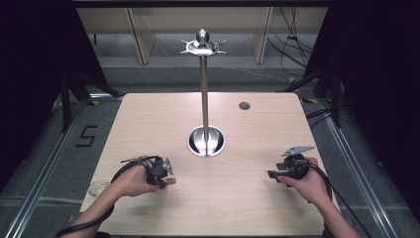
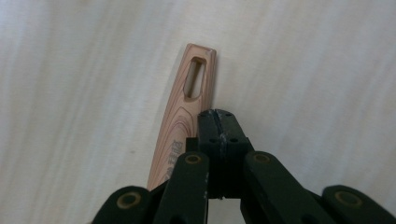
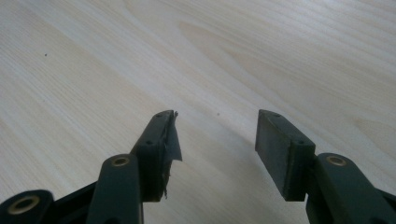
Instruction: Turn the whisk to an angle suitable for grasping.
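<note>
Left tool (image 1: pixel 167 174) jaws pressed together, right tool (image 1: pixel 274 174) jaws apart

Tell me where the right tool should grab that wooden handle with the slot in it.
Likely take the handle near its slot: that end sticks out free past the shut left tool, which crowds the rest. It is flat and thin, so bring the open right tool in from the tip side, jaws across its narrow edges just below the slot.
</note>
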Motion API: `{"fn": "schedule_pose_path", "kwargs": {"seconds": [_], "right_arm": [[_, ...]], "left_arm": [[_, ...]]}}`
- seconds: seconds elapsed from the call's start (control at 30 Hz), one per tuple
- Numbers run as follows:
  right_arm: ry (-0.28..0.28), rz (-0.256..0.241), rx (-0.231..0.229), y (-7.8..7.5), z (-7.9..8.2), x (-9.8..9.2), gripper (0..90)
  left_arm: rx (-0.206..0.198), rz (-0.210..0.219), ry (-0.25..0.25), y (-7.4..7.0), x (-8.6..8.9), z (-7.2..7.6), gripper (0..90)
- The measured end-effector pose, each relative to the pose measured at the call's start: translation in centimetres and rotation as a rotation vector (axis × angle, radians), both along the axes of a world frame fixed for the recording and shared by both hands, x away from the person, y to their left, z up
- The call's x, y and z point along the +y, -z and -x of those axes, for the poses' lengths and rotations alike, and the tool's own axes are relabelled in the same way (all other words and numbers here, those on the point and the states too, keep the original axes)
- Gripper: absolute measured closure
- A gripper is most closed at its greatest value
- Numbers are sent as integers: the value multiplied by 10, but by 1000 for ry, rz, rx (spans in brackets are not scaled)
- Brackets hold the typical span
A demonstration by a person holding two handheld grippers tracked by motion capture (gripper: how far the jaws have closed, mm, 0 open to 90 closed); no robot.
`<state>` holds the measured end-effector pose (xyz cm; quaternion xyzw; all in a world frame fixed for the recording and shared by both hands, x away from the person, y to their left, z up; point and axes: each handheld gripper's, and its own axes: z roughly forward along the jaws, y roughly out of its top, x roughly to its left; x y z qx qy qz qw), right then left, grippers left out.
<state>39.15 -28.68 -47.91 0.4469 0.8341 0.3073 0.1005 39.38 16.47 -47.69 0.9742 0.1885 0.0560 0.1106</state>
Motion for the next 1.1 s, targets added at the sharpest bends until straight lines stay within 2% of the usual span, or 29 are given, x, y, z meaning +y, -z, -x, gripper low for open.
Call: {"fn": "schedule_pose_path", "kwargs": {"seconds": [0.03,0.13,0.17,0.2,0.3,0.37,0.43,0.53,0.57,0.63,0.67,0.7,0.73,0.77,0.8,0.83,0.87,0.9,0.93,0.97,1.03,1.1], "right_arm": [[6,-24,-25,3,0,1,482],[1,0,-1,0,0,0,482],[1,-1,1,0,0,0,482],[6,-21,-18,3,0,1,482],[0,1,4,0,0,0,482],[1,-2,3,0,0,-1,481],[-6,2,-11,1,-1,-2,482],[25,-22,-18,4,0,-1,482],[18,-9,17,0,0,-3,482],[14,-2,7,0,0,-4,482],[27,-11,20,-1,1,-4,482],[19,-8,4,0,1,-5,482],[20,-10,10,0,2,-6,482],[24,-8,12,0,2,-7,482],[27,-19,-9,3,1,-7,482],[23,-11,14,1,1,-8,482],[25,-14,14,1,1,-9,482],[52,-32,-1,4,0,-8,482],[52,-32,-1,4,0,-8,482],[36,-16,13,1,1,-11,482],[45,-19,20,0,1,-10,482],[4,-2,-24,1,-1,-10,482]], "left_arm": [[-8,-4,-19,0,0,-3,888],[-45,-37,-41,0,-2,-13,887],[-51,-36,-49,0,-3,-18,887],[-53,-33,-64,1,-3,-21,887],[-70,-26,-104,2,-5,-34,887],[-88,-25,-129,2,-6,-42,888],[-110,0,-171,1,-6,-49,889],[-119,12,-165,-1,-3,-53,875],[-120,48,-181,-2,-1,-52,849],[-119,59,-155,-9,6,-49,798],[-108,65,-157,-13,8,-48,761],[-106,68,-150,-17,12,-48,726],[-108,72,-147,-21,16,-48,688],[-84,61,-161,-27,21,-46,637],[-85,48,-159,-29,24,-46,585],[-87,39,-166,-32,28,-46,551],[-81,26,-172,-34,31,-46,520],[-83,16,-172,-36,36,-46,499],[-83,16,-172,-36,36,-46,491],[-73,-19,-154,-38,44,-48,484],[-65,-28,-154,-36,48,-48,477],[-61,-39,-152,-34,50,-47,475]]}}
